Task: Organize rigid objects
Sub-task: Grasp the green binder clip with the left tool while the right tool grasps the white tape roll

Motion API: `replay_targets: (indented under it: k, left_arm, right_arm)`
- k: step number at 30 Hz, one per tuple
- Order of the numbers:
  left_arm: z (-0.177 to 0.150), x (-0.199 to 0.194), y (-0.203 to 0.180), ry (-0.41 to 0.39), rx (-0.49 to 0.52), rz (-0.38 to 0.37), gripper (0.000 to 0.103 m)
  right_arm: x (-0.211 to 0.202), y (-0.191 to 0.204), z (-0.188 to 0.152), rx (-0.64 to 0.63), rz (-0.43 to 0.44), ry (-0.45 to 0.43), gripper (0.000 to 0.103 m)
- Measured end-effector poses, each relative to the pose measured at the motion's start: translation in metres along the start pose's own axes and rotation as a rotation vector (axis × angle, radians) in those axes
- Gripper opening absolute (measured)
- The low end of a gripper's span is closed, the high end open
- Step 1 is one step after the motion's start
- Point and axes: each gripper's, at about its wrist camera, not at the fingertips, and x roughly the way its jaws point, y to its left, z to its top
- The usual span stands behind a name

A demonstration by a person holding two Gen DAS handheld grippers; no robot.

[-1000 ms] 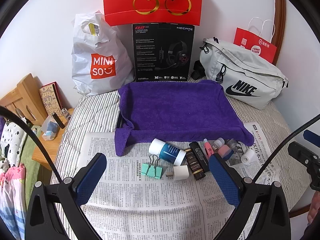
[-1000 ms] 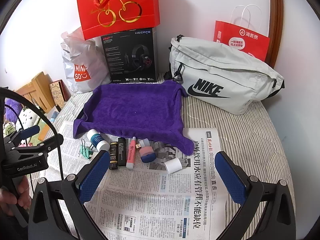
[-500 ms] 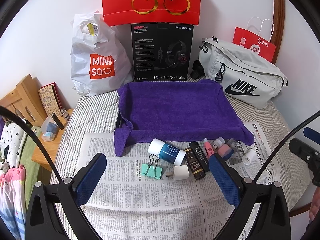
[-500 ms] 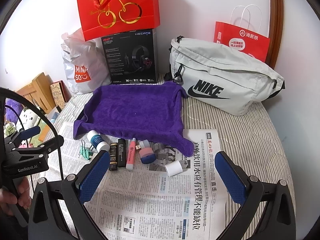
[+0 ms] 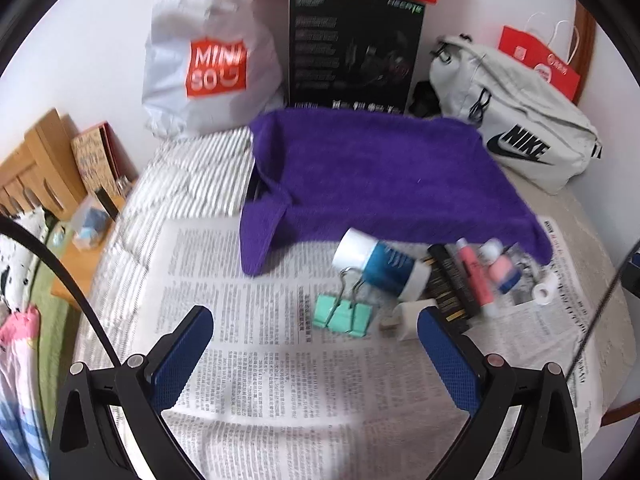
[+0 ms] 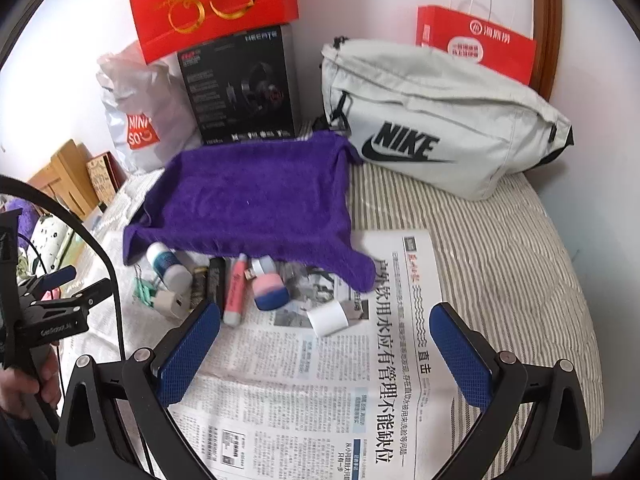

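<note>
Small objects lie in a row on the newspaper in front of a purple towel-lined tray (image 5: 380, 172) (image 6: 256, 196). They are green binder clips (image 5: 342, 314), a blue-and-white bottle (image 5: 376, 264) (image 6: 168, 266), a white charger plug (image 5: 408, 316) (image 6: 170, 304), black tubes (image 5: 448, 284) (image 6: 210, 282), a pink tube (image 5: 476, 276) (image 6: 236, 294), a pink-and-blue bottle (image 6: 268, 286) and a white cap (image 6: 330, 318). My left gripper (image 5: 316, 344) is open just short of the binder clips. My right gripper (image 6: 326, 346) is open just short of the white cap.
Behind the tray stand a Miniso bag (image 5: 208, 56), a black headset box (image 5: 354, 48) and a red gift bag (image 6: 212, 4). A grey Nike bag (image 6: 436, 120) and a red paper bag (image 6: 476, 48) lie back right. A wooden side table (image 5: 48, 176) is left.
Both grippers have moved forward and down toward the row of objects, which now look larger and nearer. Both stay open.
</note>
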Motion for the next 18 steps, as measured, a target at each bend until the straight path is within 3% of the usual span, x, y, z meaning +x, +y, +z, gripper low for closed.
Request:
replay_targets:
  k: [9, 14, 18]
  left_arm:
    - [-0.008, 0.048, -0.005, 0.024, 0.109, 0.004, 0.096]
    - [-0.007, 0.056, -0.001, 0.000, 0.130, -0.047, 0.093]
    - [-0.010, 0.057, 0.008, 0.011, 0.122, -0.110, 0.084]
  right_arm:
    - [0.025, -0.011, -0.009, -0.010, -0.011, 0.051, 0.103]
    - [0.038, -0.020, -0.013, -0.003, -0.029, 0.089, 0.103]
    - [0.046, -0.027, -0.015, 0.001, -0.048, 0.118, 0.103]
